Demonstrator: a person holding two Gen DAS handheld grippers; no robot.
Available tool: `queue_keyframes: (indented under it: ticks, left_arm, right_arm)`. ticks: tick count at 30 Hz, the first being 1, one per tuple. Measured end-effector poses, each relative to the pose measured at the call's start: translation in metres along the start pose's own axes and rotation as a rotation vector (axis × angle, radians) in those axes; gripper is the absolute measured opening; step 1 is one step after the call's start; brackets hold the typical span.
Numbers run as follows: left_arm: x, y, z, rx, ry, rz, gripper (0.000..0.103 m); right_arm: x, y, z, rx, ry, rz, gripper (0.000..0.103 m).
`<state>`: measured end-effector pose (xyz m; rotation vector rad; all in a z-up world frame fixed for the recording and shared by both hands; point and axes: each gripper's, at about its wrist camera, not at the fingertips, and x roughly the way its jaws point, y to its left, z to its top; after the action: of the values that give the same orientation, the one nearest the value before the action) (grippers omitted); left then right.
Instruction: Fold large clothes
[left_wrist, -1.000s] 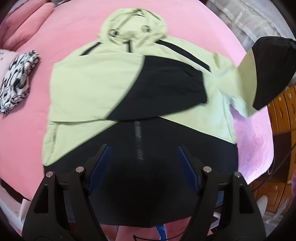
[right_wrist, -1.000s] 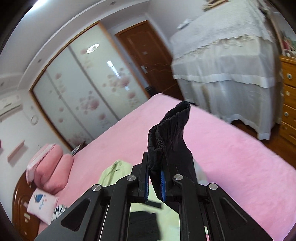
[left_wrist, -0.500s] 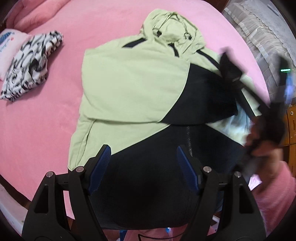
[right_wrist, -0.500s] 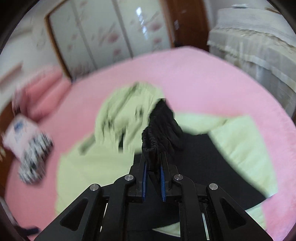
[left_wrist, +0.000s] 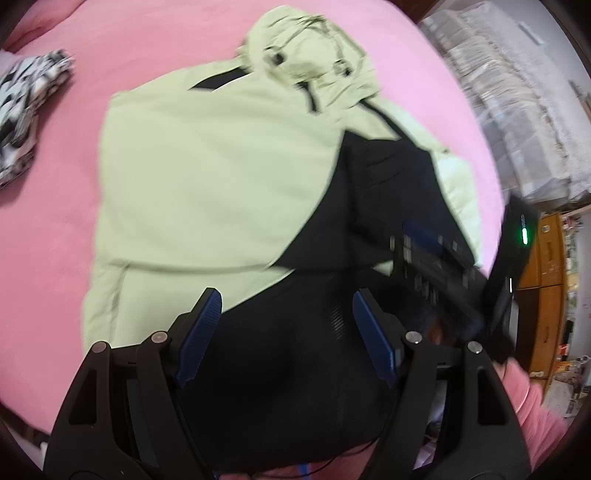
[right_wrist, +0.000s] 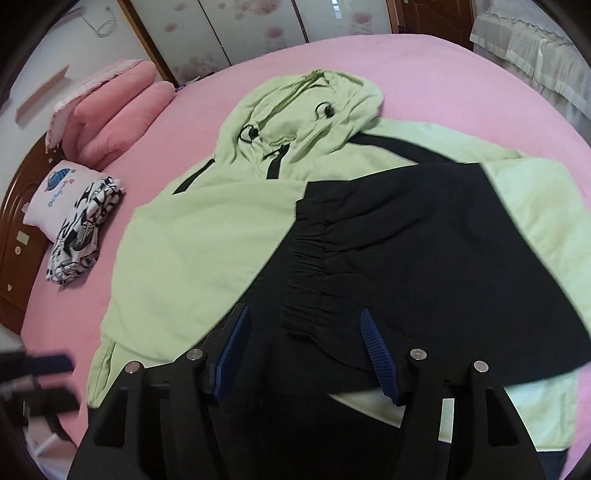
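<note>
Pink bed (right_wrist: 424, 66); hooded jacket (right_wrist: 207, 236) flat, hood toward frame top. Right gripper (right_wrist: 306, 354) opening, cuff released; left gripper (left_wrist: 286, 332) wide, empty.

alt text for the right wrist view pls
A green and black hooded jacket lies flat on a pink bed, both sleeves folded across its chest. The right gripper is opening above the black elastic cuff, pads clear of it.

Jacket (right_wrist: 207, 236) on bed (right_wrist: 424, 74), pillows (right_wrist: 110, 118) behind-left
</note>
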<state>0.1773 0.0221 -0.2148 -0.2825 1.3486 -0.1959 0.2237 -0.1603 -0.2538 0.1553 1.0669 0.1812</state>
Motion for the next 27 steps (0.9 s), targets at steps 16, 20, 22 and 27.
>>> queue_keyframes:
  ticks: [16, 20, 22, 27]
  left_arm:
    - [0.122, -0.058, 0.035, -0.409, 0.005, -0.206, 0.056]
    - [0.145, -0.074, 0.032, -0.413, 0.024, -0.132, 0.045]
    - [0.153, -0.080, 0.032, -0.417, 0.019, -0.097, 0.040]
    - [0.166, -0.093, 0.045, -0.466, -0.033, -0.020, 0.040]
  right_arm:
    - [-0.102, -0.175, -0.072, 0.401, 0.046, -0.172, 0.064]
    - [-0.106, -0.212, -0.070, 0.403, 0.062, -0.178, 0.064]
    - [-0.103, -0.223, -0.065, 0.369, 0.072, -0.176, 0.064]
    - [-0.091, -0.241, -0.056, 0.247, 0.119, -0.130, 0.064]
